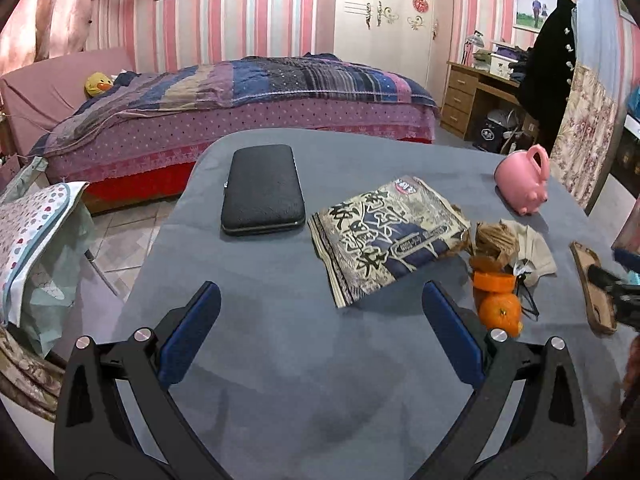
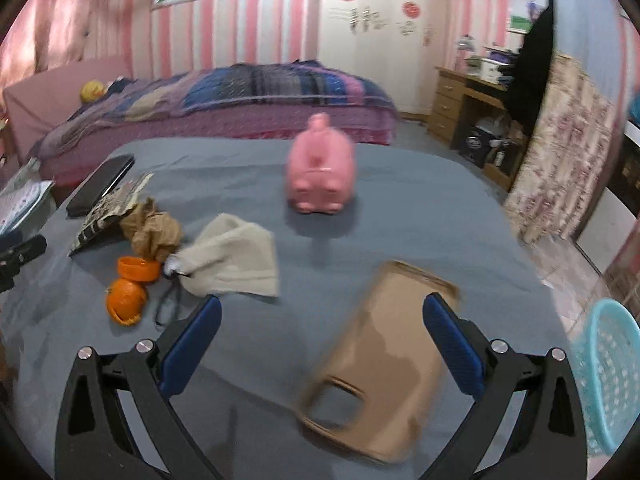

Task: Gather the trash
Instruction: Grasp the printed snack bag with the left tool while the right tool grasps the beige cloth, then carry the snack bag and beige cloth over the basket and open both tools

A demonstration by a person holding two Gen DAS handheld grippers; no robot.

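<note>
On the grey table (image 1: pixel 280 360) lie a printed snack wrapper (image 1: pixel 384 236), crumpled brown paper (image 1: pixel 494 240), orange peel pieces (image 1: pixel 498 300) and a flat brown cardboard piece (image 1: pixel 592 284). My left gripper (image 1: pixel 320 328) is open and empty, just short of the wrapper. In the right wrist view my right gripper (image 2: pixel 322 344) is open, with the cardboard piece (image 2: pixel 380 364) lying between and below its fingers, blurred. The peel (image 2: pixel 126 296), brown paper (image 2: pixel 154 232) and wrapper (image 2: pixel 108 212) lie to its left.
A black case (image 1: pixel 262 190), a pink piggy bank (image 1: pixel 522 184) (image 2: pixel 322 172) and a beige cloth (image 2: pixel 236 258) with a black cord also sit on the table. A light blue mesh basket (image 2: pixel 608 376) stands off the table's right edge. A bed stands behind.
</note>
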